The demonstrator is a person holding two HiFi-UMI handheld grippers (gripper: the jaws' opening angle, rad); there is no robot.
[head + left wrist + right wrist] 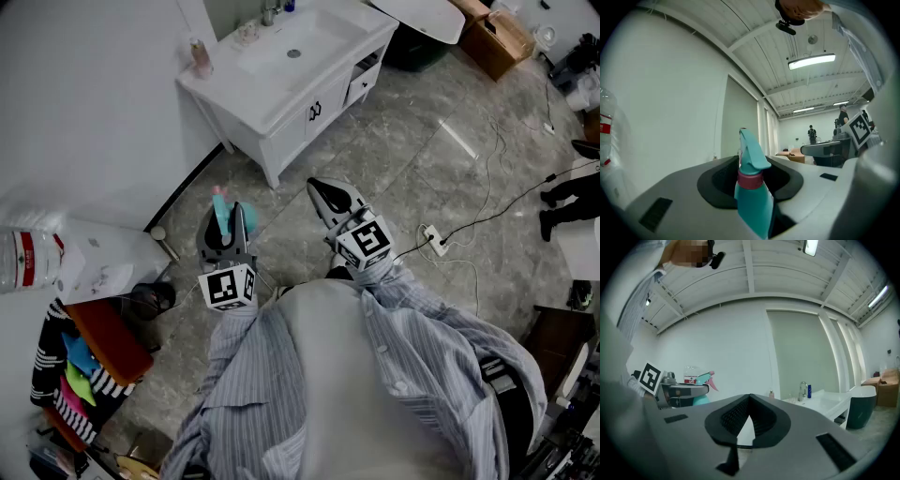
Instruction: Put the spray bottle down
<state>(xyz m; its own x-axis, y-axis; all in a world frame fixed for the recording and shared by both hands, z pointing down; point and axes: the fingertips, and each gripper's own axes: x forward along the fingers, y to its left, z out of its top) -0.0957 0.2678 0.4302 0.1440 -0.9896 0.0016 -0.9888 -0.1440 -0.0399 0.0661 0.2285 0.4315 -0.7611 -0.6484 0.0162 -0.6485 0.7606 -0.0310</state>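
A teal spray bottle (pixel 222 210) with a pink collar and pink nozzle tip stands upright between the jaws of my left gripper (pixel 228 223), which is shut on its neck and holds it level above the floor. In the left gripper view the spray bottle (pixel 752 197) fills the gap of the left gripper (pixel 750 161), its trigger head pointing forward. My right gripper (pixel 330 197) is held beside it to the right, shut, with nothing in it. In the right gripper view the right gripper (pixel 749 397) has its jaws meeting, and the spray bottle (pixel 702 379) shows at the left.
A white vanity with a sink (pixel 323 89) stands ahead against the wall. At the left are a plastic water bottle (pixel 28 258) on a white box (pixel 108 267) and colourful clothes (pixel 75 375). A power strip with cables (pixel 433 239) lies on the marble floor; cardboard boxes (pixel 497 37) sit far right.
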